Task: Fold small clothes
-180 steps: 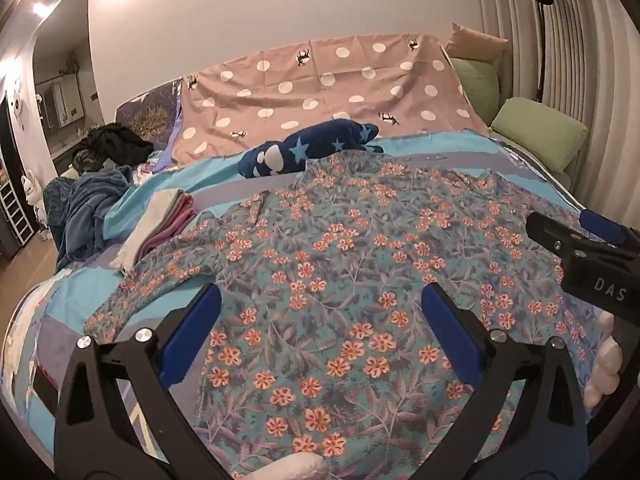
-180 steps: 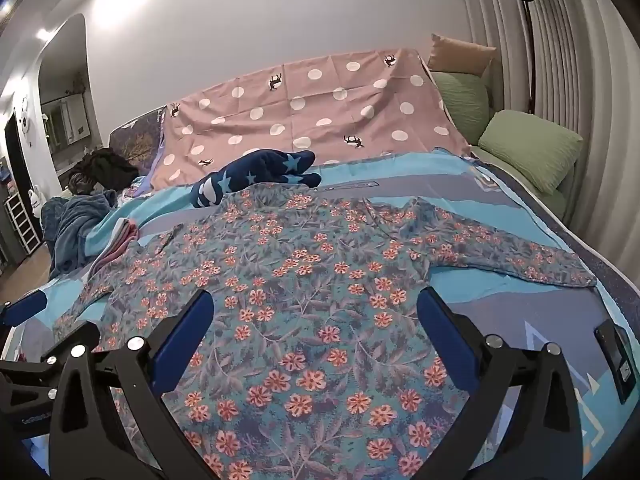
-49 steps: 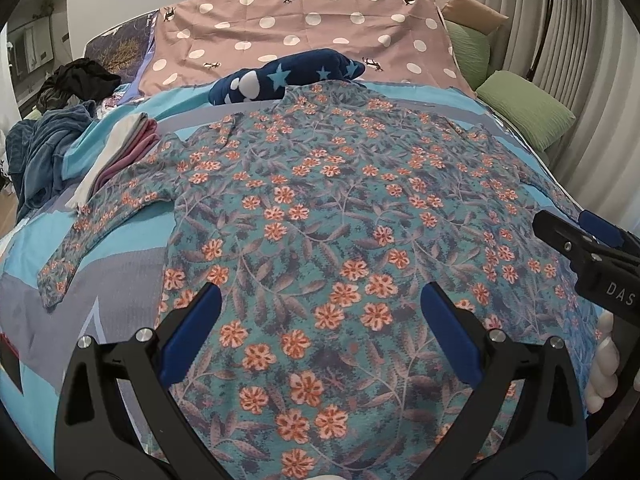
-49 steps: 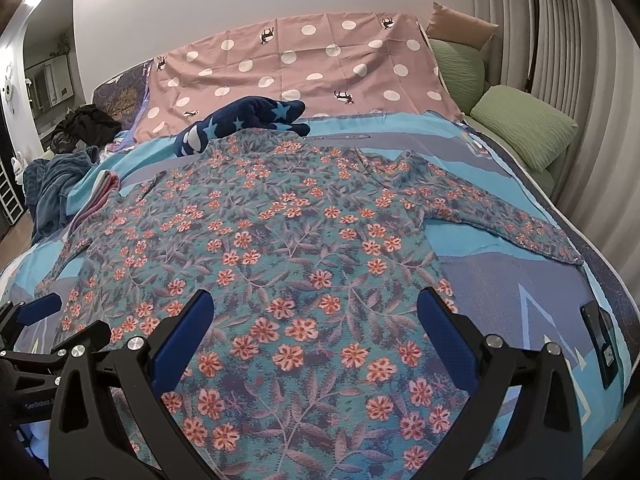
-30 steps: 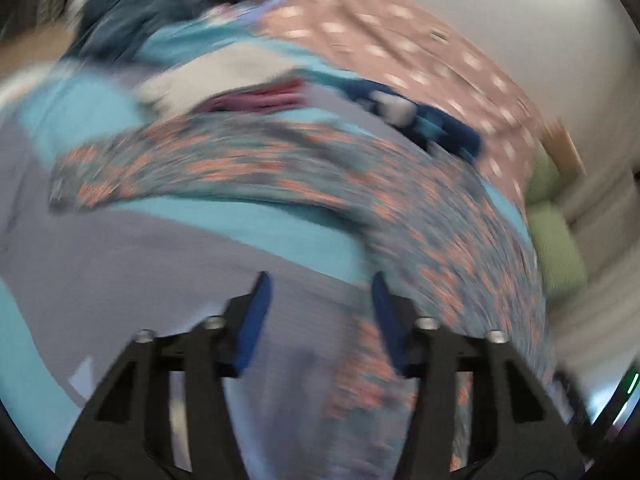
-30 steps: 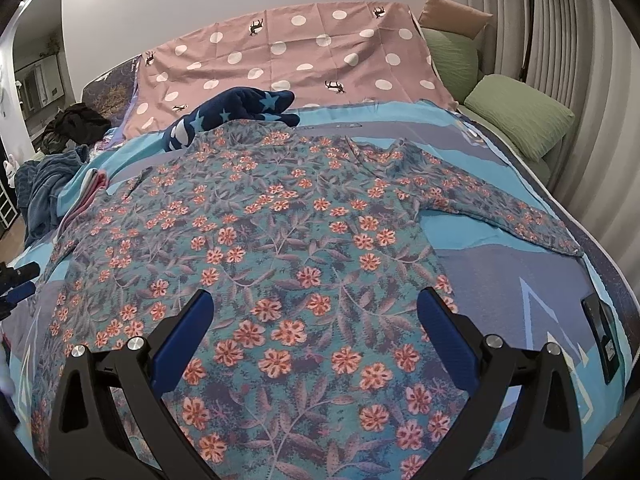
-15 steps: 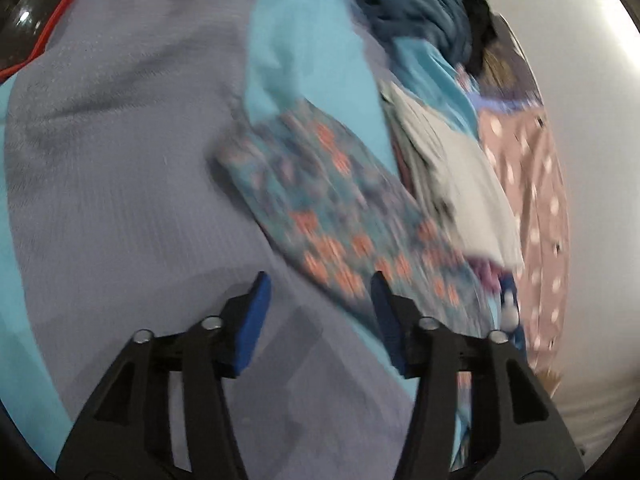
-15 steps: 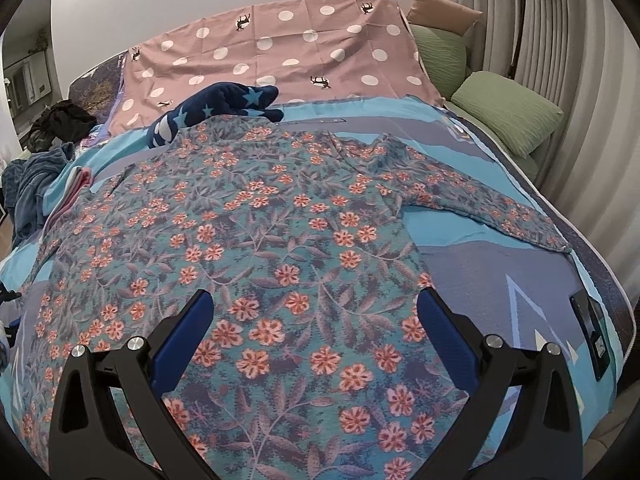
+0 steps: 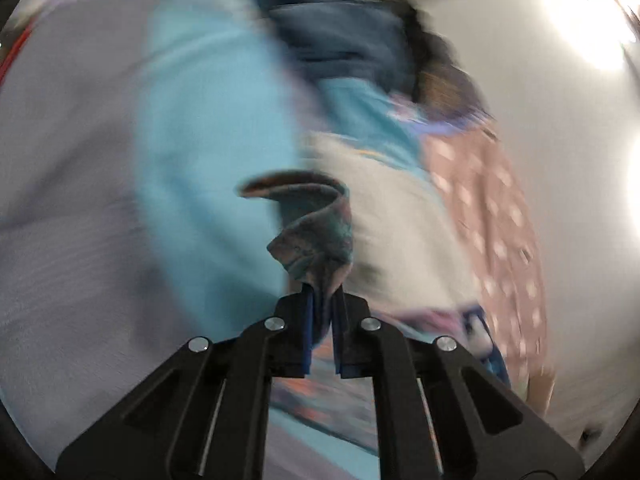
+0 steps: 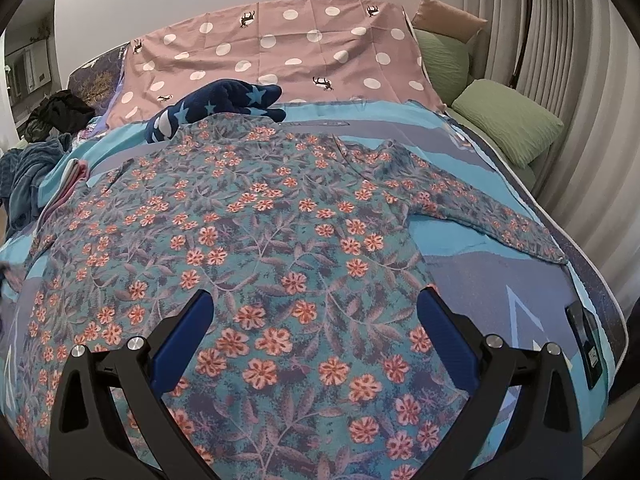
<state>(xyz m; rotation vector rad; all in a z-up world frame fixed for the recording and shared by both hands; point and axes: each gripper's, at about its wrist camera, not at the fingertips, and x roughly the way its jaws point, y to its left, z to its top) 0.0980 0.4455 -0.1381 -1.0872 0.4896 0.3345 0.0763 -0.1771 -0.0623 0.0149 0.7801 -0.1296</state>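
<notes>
The floral top [image 10: 256,240] is lying spread flat across the blue and grey bedspread [image 10: 500,276], body in the middle, one sleeve [image 10: 480,208] stretching off toward the green pillows [image 10: 508,124]. The other sleeve's cuff [image 9: 316,236] is getting pinched by the left gripper [image 9: 322,300], which has just been closing its jaws on it, and the fabric is bunching up and curling over right above the blue pads [image 9: 307,328]. That view is pretty blurry, so the stuff behind it is just smears of blue and pink. The right gripper [image 10: 316,320] is hovering over the hem end of the top with its jaws standing wide apart, nothing between them. A navy star-print plush [image 10: 224,108] is sitting at the collar end, touching the top, in front of the pink polka-dot cover [image 10: 280,48].
</notes>
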